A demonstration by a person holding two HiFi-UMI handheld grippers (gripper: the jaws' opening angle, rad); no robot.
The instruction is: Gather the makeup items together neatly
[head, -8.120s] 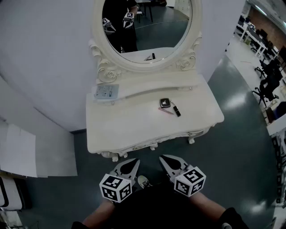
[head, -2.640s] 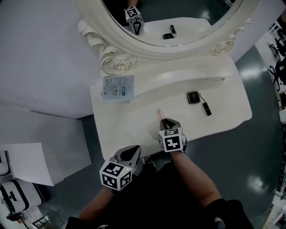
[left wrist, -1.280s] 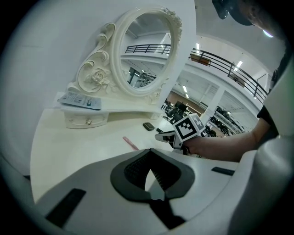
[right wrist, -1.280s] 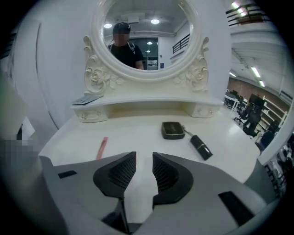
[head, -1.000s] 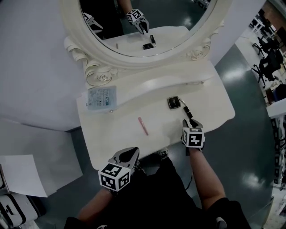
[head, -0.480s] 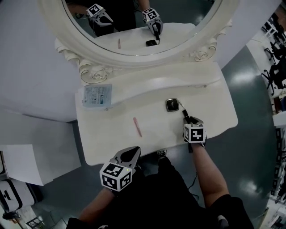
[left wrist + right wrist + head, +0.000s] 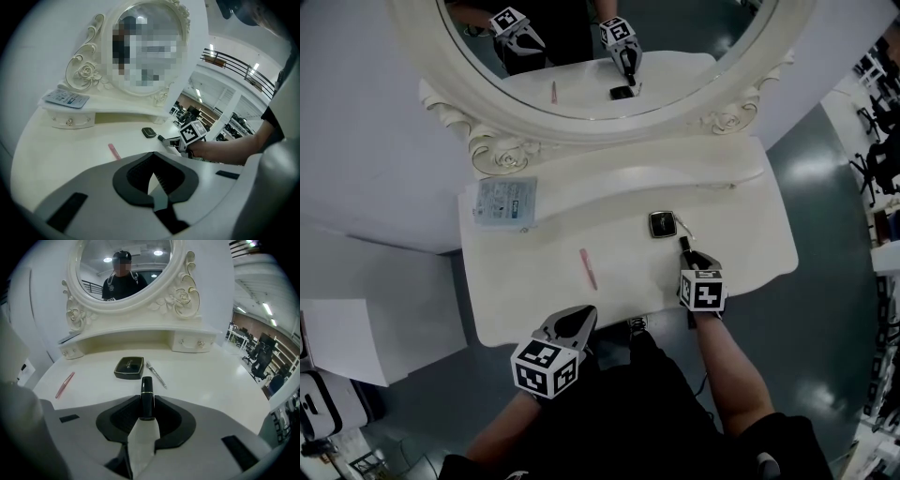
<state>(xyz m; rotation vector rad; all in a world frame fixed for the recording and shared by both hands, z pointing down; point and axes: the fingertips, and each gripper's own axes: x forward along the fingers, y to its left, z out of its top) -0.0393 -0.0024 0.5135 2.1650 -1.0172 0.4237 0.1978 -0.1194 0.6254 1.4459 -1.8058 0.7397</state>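
Closing our R hand-held gripper [image 7: 146,398] on lipstick [image 7: 146,389], compact [image 7: 129,367] just ahead on bench [image 7: 211,376]; our L hand-held gripper [image 7: 153,174] jaws together, empty.

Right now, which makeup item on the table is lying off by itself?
The pink pencil, alone toward the left side of the table. The black compact, the thin silver stick and the black lipstick sit close together on the right.

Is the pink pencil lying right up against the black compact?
No, the pink pencil lies by itself well to the left of the black compact, with a wide gap between them.
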